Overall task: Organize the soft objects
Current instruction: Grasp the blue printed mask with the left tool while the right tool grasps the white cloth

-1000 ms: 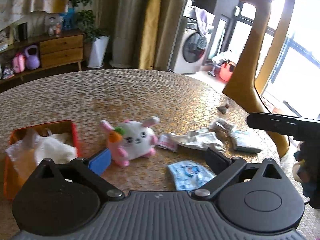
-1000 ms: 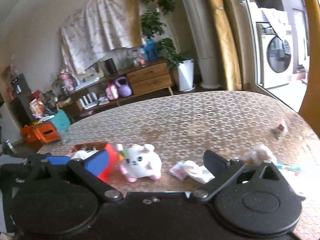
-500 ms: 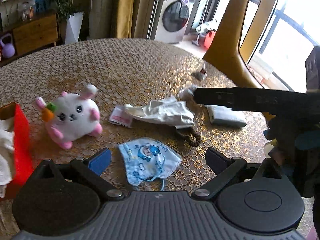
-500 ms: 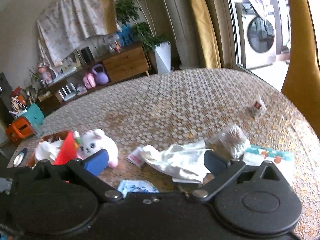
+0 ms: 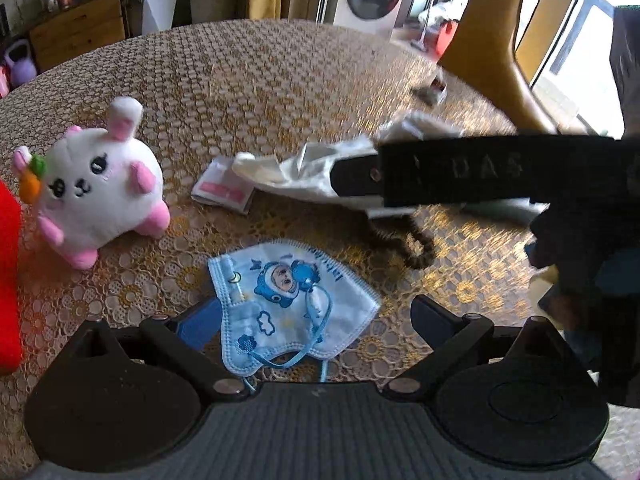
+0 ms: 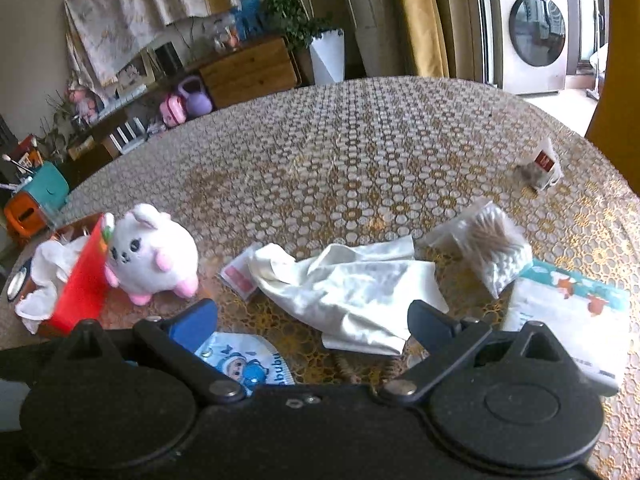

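Observation:
A blue cartoon face mask (image 5: 292, 304) lies flat on the lace-covered table, right between the fingers of my open left gripper (image 5: 316, 316). A white plush bunny (image 5: 96, 188) holding a carrot stands to its left, beside the red box (image 5: 8, 280). A crumpled white cloth (image 6: 352, 284) lies just ahead of my open right gripper (image 6: 312, 318), which holds nothing. The mask (image 6: 244, 364) shows under the right gripper's left finger. The right gripper's black body (image 5: 460, 172) crosses the left wrist view above the cloth (image 5: 316, 176).
The red box (image 6: 84, 276) holds a white rag (image 6: 44, 268). A pink packet (image 6: 238, 276), a bag of cotton swabs (image 6: 492, 244), a tissue pack (image 6: 568, 312) and a small sachet (image 6: 540, 164) lie around. A brown hair tie (image 5: 416, 244) sits near the cloth.
Both grippers have come forward and lower over the table. The left one swung right from the bunny onto the mask; the right one closed in on the white cloth.

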Available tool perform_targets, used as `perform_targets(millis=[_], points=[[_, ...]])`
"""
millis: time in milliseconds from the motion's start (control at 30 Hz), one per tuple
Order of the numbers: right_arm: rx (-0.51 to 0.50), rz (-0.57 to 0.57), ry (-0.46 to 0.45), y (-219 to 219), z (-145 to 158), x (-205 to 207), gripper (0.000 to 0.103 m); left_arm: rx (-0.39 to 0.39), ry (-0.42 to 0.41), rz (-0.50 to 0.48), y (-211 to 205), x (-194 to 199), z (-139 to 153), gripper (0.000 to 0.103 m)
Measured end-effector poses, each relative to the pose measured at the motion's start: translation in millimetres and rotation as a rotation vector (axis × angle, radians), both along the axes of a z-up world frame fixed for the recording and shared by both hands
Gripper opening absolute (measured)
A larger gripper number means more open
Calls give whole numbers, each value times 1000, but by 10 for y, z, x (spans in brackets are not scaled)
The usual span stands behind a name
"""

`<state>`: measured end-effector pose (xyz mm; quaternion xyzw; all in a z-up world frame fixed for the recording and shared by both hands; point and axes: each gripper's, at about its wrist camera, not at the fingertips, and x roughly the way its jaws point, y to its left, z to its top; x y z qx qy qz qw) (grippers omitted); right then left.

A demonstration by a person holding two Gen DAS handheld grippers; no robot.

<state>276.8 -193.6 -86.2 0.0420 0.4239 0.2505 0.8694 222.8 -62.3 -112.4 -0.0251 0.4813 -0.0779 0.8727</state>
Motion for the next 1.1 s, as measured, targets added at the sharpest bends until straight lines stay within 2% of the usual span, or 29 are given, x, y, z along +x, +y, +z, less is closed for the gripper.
perform_targets(millis=[333, 500, 633, 667, 767, 867, 933, 967, 1000, 1033, 1067, 1100], points=[[-57, -8, 30, 102, -310, 231, 97, 62, -9, -4, -61, 88, -228, 100], [-83, -19, 46, 116, -421, 294, 86, 82, -9, 1, -80, 122, -312, 100], [-105, -17, 30, 126, -443, 292, 82, 84, -3, 8, -56, 150, -346, 96], [-109, -19, 25, 124, -439, 292, 77, 84, -5, 11, -48, 152, -348, 95], [-104, -31, 26, 88, -426, 306, 70, 98, -19, 13, -31, 145, -337, 87], [-90, -54, 30, 27, -416, 328, 57, 114, -27, 16, -16, 140, -321, 77], [-70, -69, 39, -17, -411, 341, 54, 115, -32, 25, 6, 145, -308, 68], [-55, -76, 43, -40, -405, 344, 52, 118, -31, 24, 14, 149, -303, 67], [-45, -84, 45, -64, -399, 347, 51, 122, -33, 20, 18, 153, -298, 61], [-42, -89, 46, -77, -397, 349, 51, 124, -42, 11, 22, 154, -286, 48], [-40, -91, 46, -88, -396, 349, 49, 123, -46, 4, 27, 159, -278, 42], [-39, -93, 44, -97, -395, 347, 42, 123, -44, 4, 36, 171, -270, 35]])
